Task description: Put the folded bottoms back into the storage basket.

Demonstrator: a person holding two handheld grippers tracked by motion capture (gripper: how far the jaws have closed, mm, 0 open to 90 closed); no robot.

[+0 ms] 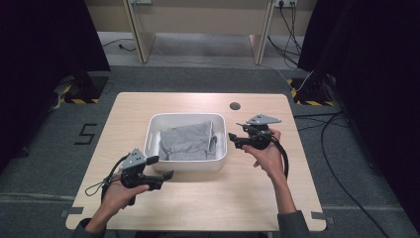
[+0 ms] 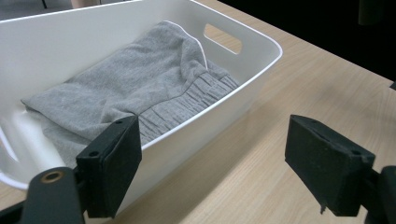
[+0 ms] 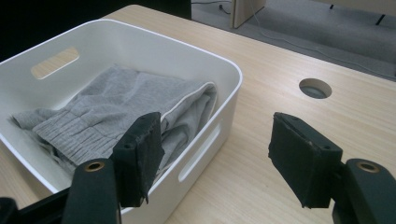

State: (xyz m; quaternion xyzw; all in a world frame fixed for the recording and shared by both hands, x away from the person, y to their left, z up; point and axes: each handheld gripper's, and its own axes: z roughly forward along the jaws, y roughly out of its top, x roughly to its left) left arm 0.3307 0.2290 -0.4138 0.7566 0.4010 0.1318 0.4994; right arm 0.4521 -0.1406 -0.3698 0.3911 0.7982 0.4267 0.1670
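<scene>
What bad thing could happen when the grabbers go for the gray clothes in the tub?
The gray clothes lie loosely folded in the white tub, so a pinch may lift just one layer and they could unfold or drag. The left gripper is open right beside the tub's near wall; it might bump the tub and slide it on the table. The right gripper, also open, sits by the other side and could catch the rim.

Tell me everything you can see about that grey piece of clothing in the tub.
The grey garment looks like soft jersey knit, folded into a loose bundle. It has a gathered, ribbed band along one edge and thin white piping on a fold. It lies inside the white plastic tub, covering most of the floor and leaning on the walls. Neither gripper touches it; both are outside the tub with jaws open.
</scene>
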